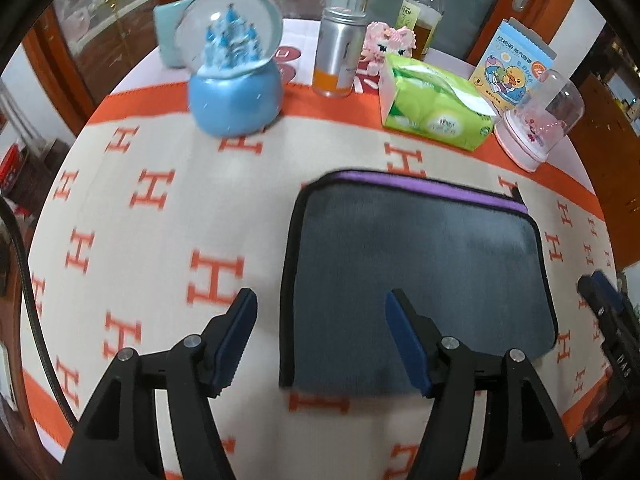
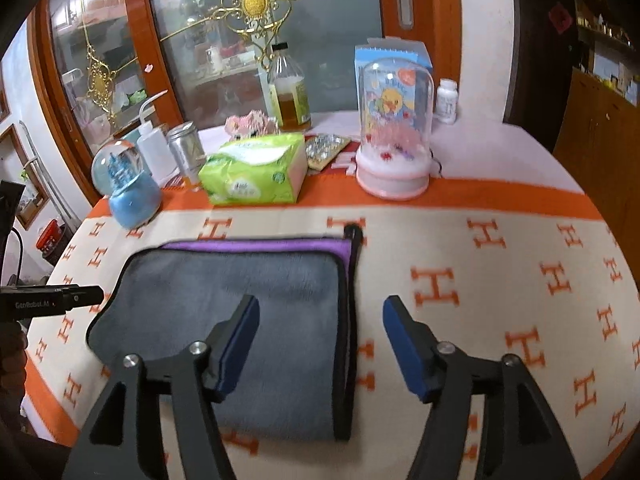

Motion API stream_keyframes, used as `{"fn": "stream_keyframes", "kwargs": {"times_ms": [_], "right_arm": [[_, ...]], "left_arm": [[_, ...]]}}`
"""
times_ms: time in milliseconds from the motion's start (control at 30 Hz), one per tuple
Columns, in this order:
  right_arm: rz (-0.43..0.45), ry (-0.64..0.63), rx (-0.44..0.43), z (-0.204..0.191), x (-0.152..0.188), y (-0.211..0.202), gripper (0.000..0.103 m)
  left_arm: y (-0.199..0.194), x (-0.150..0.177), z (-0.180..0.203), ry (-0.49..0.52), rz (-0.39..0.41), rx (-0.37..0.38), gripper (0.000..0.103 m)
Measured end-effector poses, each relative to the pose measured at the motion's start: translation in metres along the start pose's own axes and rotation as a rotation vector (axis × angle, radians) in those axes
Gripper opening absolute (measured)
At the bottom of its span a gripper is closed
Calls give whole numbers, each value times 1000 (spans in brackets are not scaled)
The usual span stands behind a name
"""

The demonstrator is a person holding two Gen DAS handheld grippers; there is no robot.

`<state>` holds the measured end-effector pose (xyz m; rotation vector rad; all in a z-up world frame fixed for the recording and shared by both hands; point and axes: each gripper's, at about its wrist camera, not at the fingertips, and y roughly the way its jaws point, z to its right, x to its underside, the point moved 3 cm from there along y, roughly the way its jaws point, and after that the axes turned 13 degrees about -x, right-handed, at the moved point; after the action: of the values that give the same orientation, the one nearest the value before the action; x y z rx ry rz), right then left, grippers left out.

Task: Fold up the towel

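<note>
Snow globe [image 1: 234,76] stood at upper left. Left gripper [image 1: 320,344] hovered with fingers apart at lower centre, holding nothing. Towel [image 1: 416,280] lay centre-right on the tablecloth [image 1: 160,220], seemingly folded already; perhaps another fold remained. Right gripper [image 2: 320,348] was also spread, empty.

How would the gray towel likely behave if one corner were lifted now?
The towel looks plush and thin, lying flat in folded layers, so it would probably droop rather than hold its shape. The purple underlayer peeking out at the far edge suggests the layers could slide apart or unfold. On the fuzzy tablecloth, it would likely drag and bunch rather than slide cleanly.
</note>
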<state>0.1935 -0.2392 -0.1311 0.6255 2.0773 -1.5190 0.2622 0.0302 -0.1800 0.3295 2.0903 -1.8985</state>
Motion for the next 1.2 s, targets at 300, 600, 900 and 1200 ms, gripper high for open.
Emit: {"fn": "stream_keyframes", "kwargs": {"times_ms": [300,600,900,1200], "right_arm": [[-42,60,-20,-5,45,-34,73],[-24,72,-11,-11,78,-79,77],[30,33,-3,-21,99,-125,84],[95,5,-5,-33,110,-163,86]], "left_arm": [[-39,47,-4,11,46,-49,72],[-75,92,-8,11,88,-90,76],[-121,137,-15,-10,174,-104,79],[-164,163,-20,-15,256,-107,82]]}}
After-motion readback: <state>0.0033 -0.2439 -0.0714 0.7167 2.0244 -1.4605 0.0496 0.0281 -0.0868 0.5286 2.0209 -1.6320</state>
